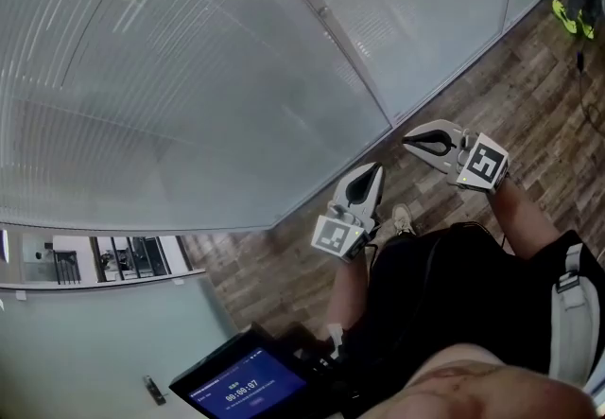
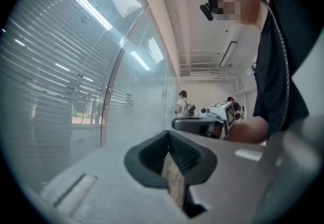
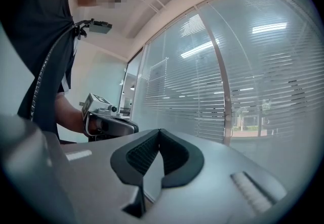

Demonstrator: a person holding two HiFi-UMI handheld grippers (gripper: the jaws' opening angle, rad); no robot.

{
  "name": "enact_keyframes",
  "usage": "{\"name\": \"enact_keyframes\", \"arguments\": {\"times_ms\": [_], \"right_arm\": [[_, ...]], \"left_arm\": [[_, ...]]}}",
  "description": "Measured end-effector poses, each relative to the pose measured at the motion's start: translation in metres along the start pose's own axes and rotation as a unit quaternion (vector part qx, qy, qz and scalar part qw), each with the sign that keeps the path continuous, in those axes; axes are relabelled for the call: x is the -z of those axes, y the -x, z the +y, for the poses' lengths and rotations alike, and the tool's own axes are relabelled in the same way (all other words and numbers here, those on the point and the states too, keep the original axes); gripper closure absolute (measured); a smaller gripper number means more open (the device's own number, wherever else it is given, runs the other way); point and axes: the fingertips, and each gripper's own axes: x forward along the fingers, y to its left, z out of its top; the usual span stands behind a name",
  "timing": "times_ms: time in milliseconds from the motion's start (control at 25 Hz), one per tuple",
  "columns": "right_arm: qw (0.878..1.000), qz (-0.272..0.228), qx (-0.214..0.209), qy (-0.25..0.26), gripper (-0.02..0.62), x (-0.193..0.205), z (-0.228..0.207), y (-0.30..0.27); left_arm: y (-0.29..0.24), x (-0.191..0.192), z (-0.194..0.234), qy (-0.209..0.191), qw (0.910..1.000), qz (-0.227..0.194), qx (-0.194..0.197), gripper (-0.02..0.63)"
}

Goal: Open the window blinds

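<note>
Only writing I can read is on the dark screen (image 1: 241, 387) at the person's waist, away from the glass. It's a timer, looks like 00:00:57; the smaller txt is too tiny.

The window blinds (image 1: 189, 77) hang behind the glass wall (image 1: 444, 1), slats horizontal & lowered over the panes. A pale frame post (image 1: 326, 15) splits the glass. Wood-plank floor (image 1: 515, 86) runs along its foot. Yellow-green shoes (image 1: 567, 18) sit by the glass at the far end, and two ppl (image 2: 182, 102) stand further along it.

Left gripper (image 1: 376, 169) & right gripper (image 1: 408, 141) are held level in front of the body, alongside the glass. Their tips angle toward each other and neither touches the glass. Both have jaws pressed together w/ nothing in them.
</note>
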Motion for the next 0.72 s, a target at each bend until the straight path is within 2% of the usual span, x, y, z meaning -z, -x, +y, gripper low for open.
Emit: {"name": "enact_keyframes", "arguments": {"times_ms": [280, 720], "right_arm": [[1.0, 0.012, 0.016, 0.013, 0.589, -0.001, -0.024, -0.045], [0.998, 0.036, 0.042, 0.035, 0.589, -0.001, -0.046, -0.1]], "left_arm": [[0.0, -0.007, 0.051, 0.001, 0.9997, 0.007, 0.023, 0.604], [0.007, -0.022, 0.108, -0.01, 0.9985, -0.005, 0.054, 0.604]]}}
